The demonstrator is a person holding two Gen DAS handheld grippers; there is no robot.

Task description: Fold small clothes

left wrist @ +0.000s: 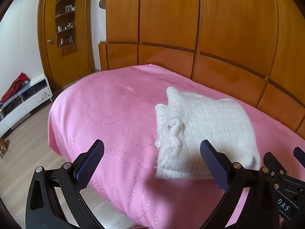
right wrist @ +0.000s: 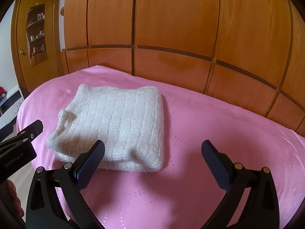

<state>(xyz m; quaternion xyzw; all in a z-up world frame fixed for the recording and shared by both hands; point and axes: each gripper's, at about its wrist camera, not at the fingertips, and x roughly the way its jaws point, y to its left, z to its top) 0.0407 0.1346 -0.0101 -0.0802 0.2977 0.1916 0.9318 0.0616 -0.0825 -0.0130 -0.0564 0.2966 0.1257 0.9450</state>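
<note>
Far left: a white cabinet (left wrist: 28, 97) with red cloth (left wrist: 15, 85) on top, then a wooden door (left wrist: 64, 38). Next, left gripper (left wrist: 152, 158) wide open over the pink bed cover (left wrist: 106, 114), holding nothing, with the folded white knitted sweater (left wrist: 207, 127) lying flat just past its right finger. Further right, right gripper (right wrist: 152, 158) also wide open and empty, its left finger in front of the sweater's near edge.
</note>
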